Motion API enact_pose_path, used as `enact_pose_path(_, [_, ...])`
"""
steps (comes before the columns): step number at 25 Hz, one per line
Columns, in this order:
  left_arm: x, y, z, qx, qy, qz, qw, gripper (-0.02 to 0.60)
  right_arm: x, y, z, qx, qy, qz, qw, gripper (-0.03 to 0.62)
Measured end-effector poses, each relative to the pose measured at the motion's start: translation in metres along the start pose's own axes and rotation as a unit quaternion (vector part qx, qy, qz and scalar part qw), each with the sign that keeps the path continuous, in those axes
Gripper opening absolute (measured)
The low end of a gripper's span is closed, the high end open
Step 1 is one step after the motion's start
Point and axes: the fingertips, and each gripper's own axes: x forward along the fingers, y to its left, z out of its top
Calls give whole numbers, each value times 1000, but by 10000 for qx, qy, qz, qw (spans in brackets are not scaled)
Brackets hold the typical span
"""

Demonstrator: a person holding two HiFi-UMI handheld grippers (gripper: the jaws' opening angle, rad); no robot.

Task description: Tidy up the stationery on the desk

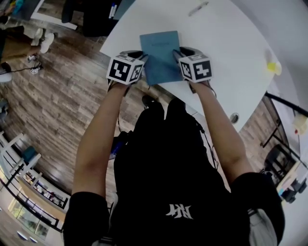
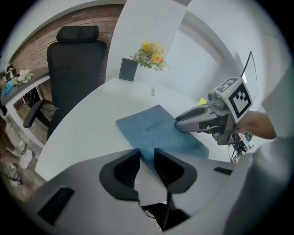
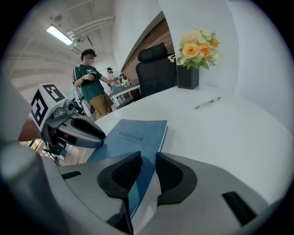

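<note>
A blue notebook (image 1: 161, 55) lies flat on the white round table (image 1: 231, 48), close to its near edge. My left gripper (image 1: 143, 58) is at the notebook's near left corner, and my right gripper (image 1: 178, 53) is at its right edge. In the left gripper view, the notebook (image 2: 156, 128) runs in between the narrow jaws of the left gripper (image 2: 147, 153). In the right gripper view, the notebook's (image 3: 131, 137) edge sits pinched between the jaws of the right gripper (image 3: 148, 158). Each gripper view shows the other gripper against the cover.
A pen (image 1: 198, 8) lies further back on the table. A vase of yellow and orange flowers (image 3: 195, 55) stands at the far side. A black office chair (image 2: 73, 69) is beyond the table's left edge. A person in a green shirt (image 3: 92, 87) stands off to the side. A small yellow object (image 1: 273, 67) is at the right.
</note>
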Motion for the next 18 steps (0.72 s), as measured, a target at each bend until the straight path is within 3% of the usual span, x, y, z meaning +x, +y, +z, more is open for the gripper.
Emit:
enact_pose_path(8, [-1,-2,-2,43,-34,-6,10000,101,-2,1,-2,-180,2,-122,9998,112])
enact_pose_path(13, [-4,-2,0,321,-47,203,9993,117,-2,0,-5,-87,109,132,9998,117])
enact_pose_path(18, [-25,-9,9,267,-436,79,9987,114,-19,-17,1,-157,34,-73,9998,115])
